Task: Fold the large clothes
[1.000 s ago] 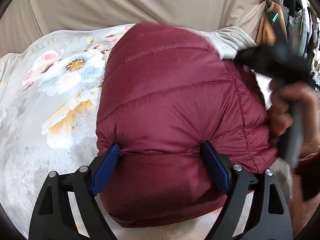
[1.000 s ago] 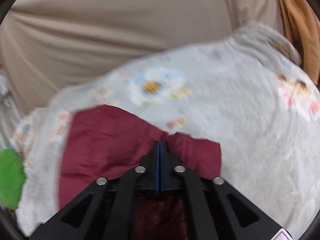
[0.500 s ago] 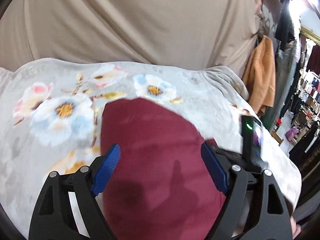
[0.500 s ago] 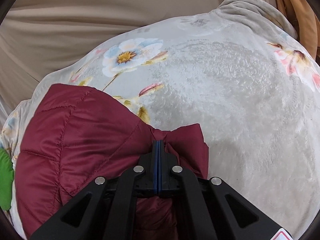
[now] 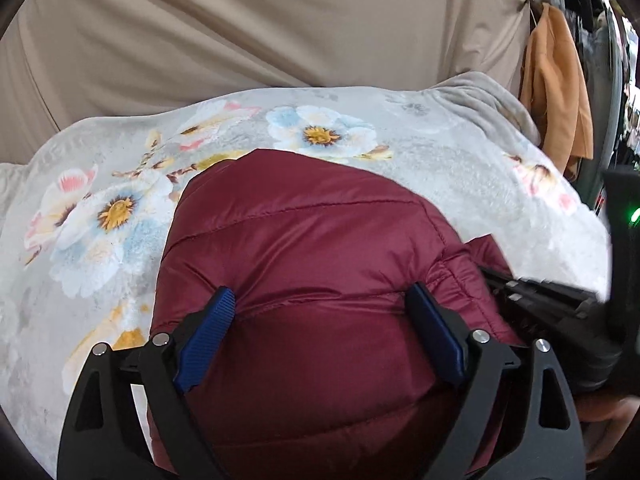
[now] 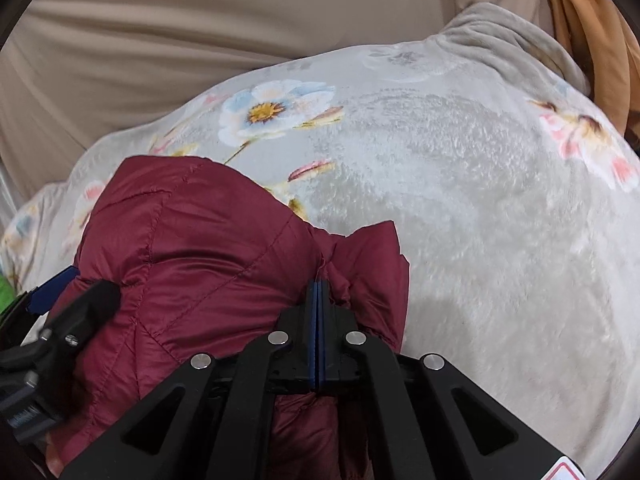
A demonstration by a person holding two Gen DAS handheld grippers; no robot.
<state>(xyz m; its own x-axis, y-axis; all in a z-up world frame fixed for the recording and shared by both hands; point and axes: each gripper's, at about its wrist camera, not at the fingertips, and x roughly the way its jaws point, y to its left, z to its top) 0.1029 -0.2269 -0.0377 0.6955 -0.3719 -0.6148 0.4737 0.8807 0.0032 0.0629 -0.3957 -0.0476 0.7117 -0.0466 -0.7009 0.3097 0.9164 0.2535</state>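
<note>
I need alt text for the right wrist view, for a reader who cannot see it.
The right gripper, shut, pinches a fold of a maroon quilted jacket lying on a grey floral blanket. The left gripper presses the jacket's left side.

The jacket (image 5: 320,248) lies on the blanket (image 5: 460,184), a curtain (image 5: 260,28) behind, left of hanging clothes (image 5: 556,92).

Maroon jacket (image 5: 320,264) near part cut off by bottom edge; green item (image 6: 5,286) cropped at left, unidentifiable.

Legible text and markings: none.
We are finding only a red-and-white sticker corner (image 6: 566,471) on the right gripper's frame, too cropped to read.
</note>
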